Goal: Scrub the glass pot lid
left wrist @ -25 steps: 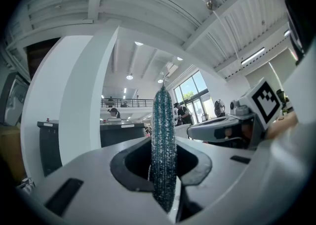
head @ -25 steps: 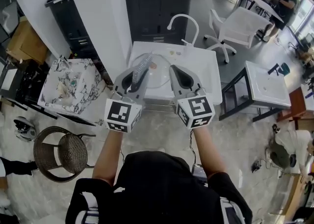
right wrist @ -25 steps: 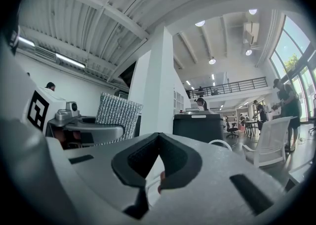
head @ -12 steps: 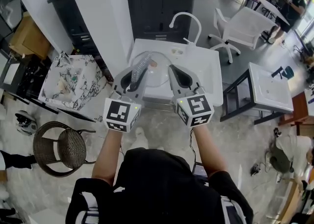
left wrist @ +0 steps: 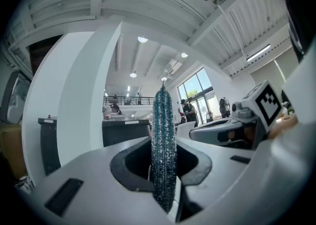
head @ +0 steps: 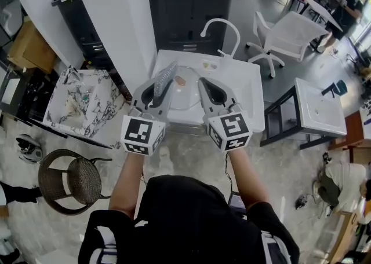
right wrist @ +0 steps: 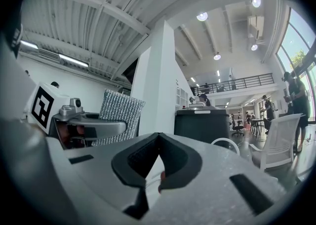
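In front of you: white sink counter [head: 246,92], gooseneck faucet [head: 222,25] standing at its far edge. Glass pot lid [head: 184,96] lies on its left half.

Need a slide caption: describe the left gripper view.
Left gripper shut on a glittery scouring pad, seen edge-on between its jaws.
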